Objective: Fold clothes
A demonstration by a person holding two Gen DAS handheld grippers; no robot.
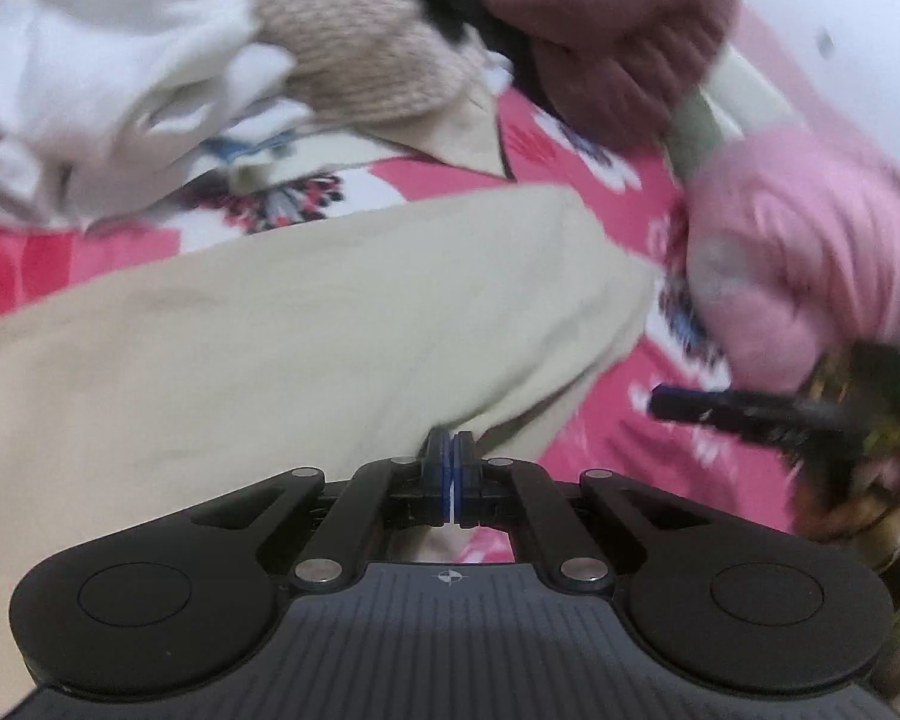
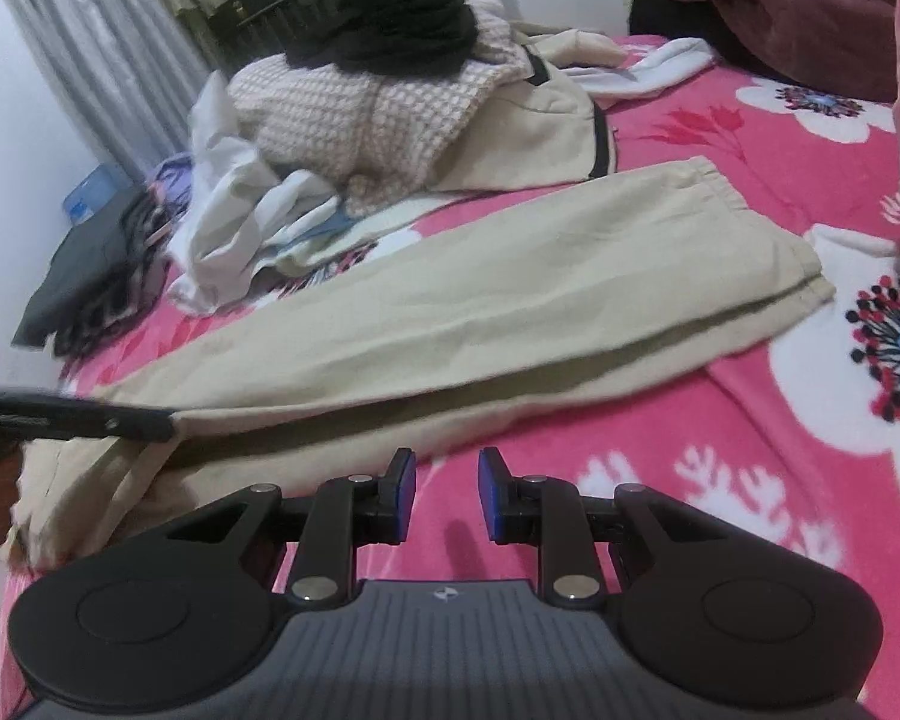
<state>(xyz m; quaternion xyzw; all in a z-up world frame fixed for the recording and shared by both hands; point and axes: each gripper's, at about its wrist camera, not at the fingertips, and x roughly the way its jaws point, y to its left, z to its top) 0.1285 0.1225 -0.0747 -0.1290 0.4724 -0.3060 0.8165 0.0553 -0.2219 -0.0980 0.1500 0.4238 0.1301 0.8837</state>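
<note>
Beige trousers (image 2: 510,288) lie folded lengthwise across a pink flowered bedsheet (image 2: 750,450). In the left wrist view they fill the middle (image 1: 330,312), and my left gripper (image 1: 453,444) is shut on their near edge. The right wrist view shows that same left gripper (image 2: 171,423) pinching the trousers' left end, with the top layer lifted slightly. My right gripper (image 2: 447,468) hovers open over bare sheet just in front of the trousers, nothing between its fingers. It also appears blurred at the right of the left wrist view (image 1: 657,405).
Behind the trousers is a heap of clothes: a knitted beige sweater (image 2: 360,114), a black garment (image 2: 402,30), white cloth (image 2: 228,222) and a cream jacket (image 2: 540,138). Dark garments (image 2: 84,264) lie at the bed's left edge. A maroon blanket (image 2: 780,12) sits far right. A pink sleeve (image 1: 810,240) is close.
</note>
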